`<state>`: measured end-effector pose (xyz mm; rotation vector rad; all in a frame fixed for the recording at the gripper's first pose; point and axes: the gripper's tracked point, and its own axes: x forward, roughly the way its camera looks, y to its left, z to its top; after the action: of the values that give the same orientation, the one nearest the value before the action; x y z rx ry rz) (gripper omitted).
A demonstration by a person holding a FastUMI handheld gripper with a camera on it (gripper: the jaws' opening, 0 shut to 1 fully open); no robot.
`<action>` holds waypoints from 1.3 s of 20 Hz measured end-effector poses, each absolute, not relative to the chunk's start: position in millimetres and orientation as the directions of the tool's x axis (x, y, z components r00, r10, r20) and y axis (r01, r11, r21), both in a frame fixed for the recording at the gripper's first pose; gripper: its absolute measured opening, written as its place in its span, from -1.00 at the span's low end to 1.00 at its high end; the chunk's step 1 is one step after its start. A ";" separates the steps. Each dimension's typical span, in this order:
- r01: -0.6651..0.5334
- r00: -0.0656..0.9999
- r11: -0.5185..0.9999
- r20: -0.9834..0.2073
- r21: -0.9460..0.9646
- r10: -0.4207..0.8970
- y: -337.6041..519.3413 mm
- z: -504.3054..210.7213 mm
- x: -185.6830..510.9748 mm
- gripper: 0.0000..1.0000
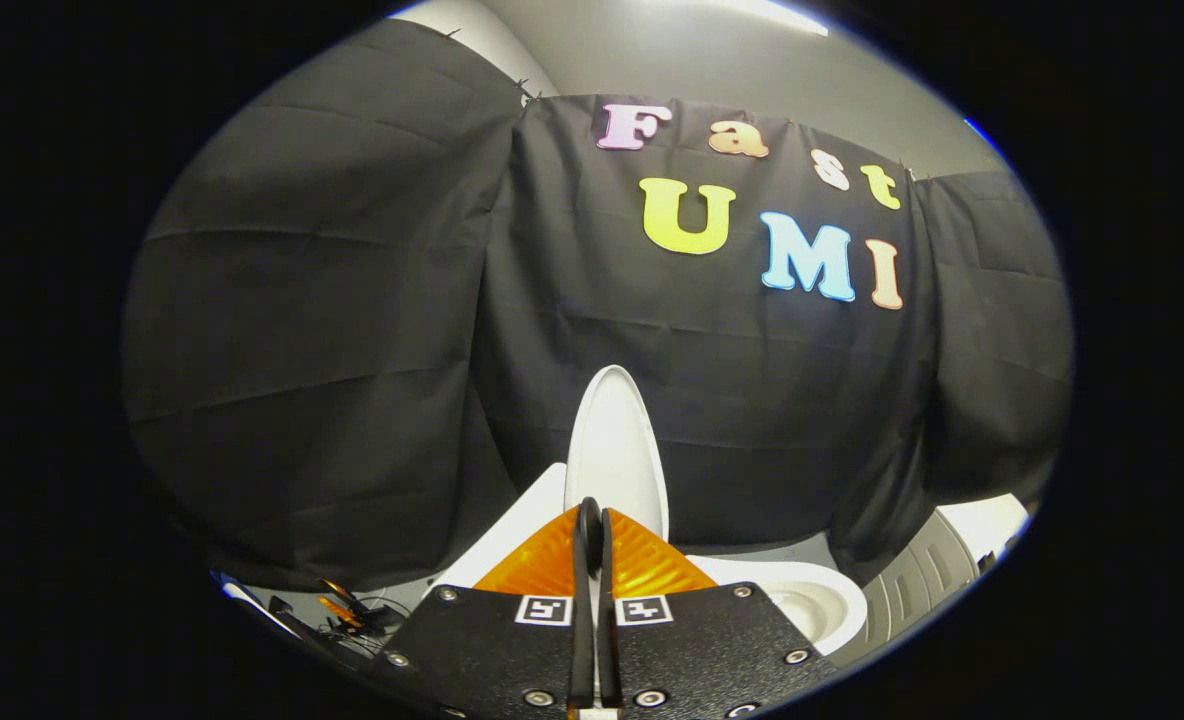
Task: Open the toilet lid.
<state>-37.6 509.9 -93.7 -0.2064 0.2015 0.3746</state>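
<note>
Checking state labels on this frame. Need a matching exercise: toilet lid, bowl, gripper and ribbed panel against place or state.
Things:
1. toilet lid
2. toilet bowl
3. gripper
4. ribbed grey panel

Place or state:
A. fingers drawn together
B. right of the bowl, at the foot of the cloth wall
C. raised upright, just beyond the fingertips
D. low, right of the fingers

Pairs: 1-C; 2-D; 3-A; 4-B

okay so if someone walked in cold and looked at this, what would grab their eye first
Probably the white toilet lid, standing raised and seen nearly edge-on just beyond the gripper, bright against the black cloth wall. Next, the gripper's fingers, pressed together on the lid's lower edge. Then the open white bowl beside them.
</note>
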 end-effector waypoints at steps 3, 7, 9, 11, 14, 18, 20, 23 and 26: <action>-0.430 0.889 0.890 -0.241 -0.150 0.388 511.0 -96.3 -37.1 -0.87; -0.491 0.864 0.858 -0.213 -0.150 0.457 504.9 -68.4 -38.5 -0.32; -0.502 0.861 0.852 -0.178 -0.144 0.477 498.1 -48.4 -39.1 0.02; -0.549 0.831 0.834 -0.151 -0.060 0.536 501.3 -31.1 -46.6 0.37; -0.587 0.802 0.806 -0.078 0.080 0.592 486.6 7.6 -55.2 0.88; -0.572 0.817 0.797 0.043 0.194 0.575 440.8 58.6 -46.4 0.88; -0.537 0.843 0.820 0.095 0.197 0.529 407.0 82.3 -32.9 0.88; -0.476 0.878 0.861 0.139 0.176 0.457 355.2 101.2 -8.4 0.87; -0.416 0.907 0.895 0.145 0.163 0.395 300.2 107.0 14.8 0.87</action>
<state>14.8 300.2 107.0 0.1926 -0.1094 0.4211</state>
